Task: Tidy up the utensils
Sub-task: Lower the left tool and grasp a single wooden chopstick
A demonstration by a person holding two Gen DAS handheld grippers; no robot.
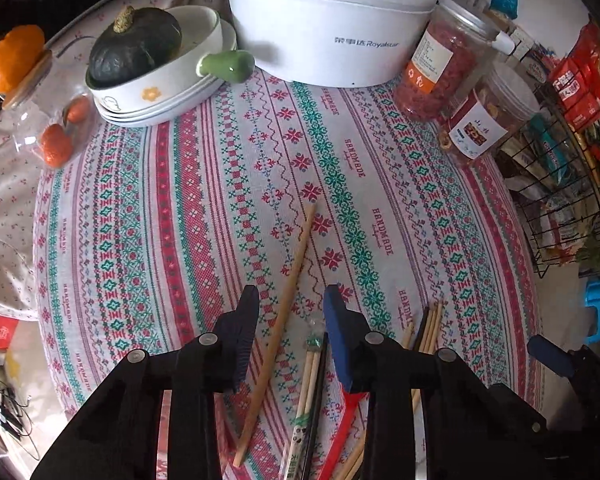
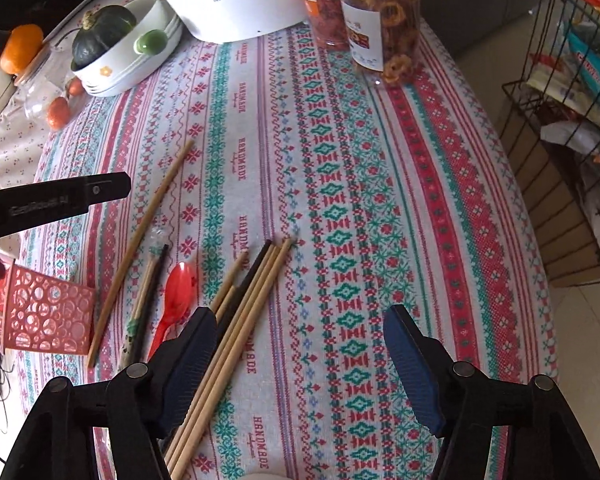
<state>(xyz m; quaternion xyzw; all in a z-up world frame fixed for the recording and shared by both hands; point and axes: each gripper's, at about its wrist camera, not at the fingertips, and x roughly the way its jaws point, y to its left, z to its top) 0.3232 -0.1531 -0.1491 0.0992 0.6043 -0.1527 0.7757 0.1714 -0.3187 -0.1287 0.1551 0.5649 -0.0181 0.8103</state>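
Utensils lie loose on the patterned tablecloth. In the left wrist view a long wooden chopstick [image 1: 284, 292] runs between my open left gripper's [image 1: 290, 312] fingers, with wrapped chopsticks [image 1: 307, 384] and a red spoon handle [image 1: 346, 420] below. In the right wrist view my right gripper [image 2: 300, 344] is open and empty; a bundle of wooden and black chopsticks [image 2: 240, 320] lies by its left finger. The red spoon [image 2: 176, 292], wrapped chopsticks [image 2: 146, 300], the long chopstick [image 2: 140, 232] and a red perforated holder [image 2: 46, 316] lie to the left.
A white Royalstar appliance [image 1: 332, 28], bowls holding a dark squash [image 1: 136, 48], a glass jar with oranges [image 1: 56, 128] and two snack jars [image 1: 472, 92] line the back. A black wire rack [image 1: 572, 184] stands off the table's right edge.
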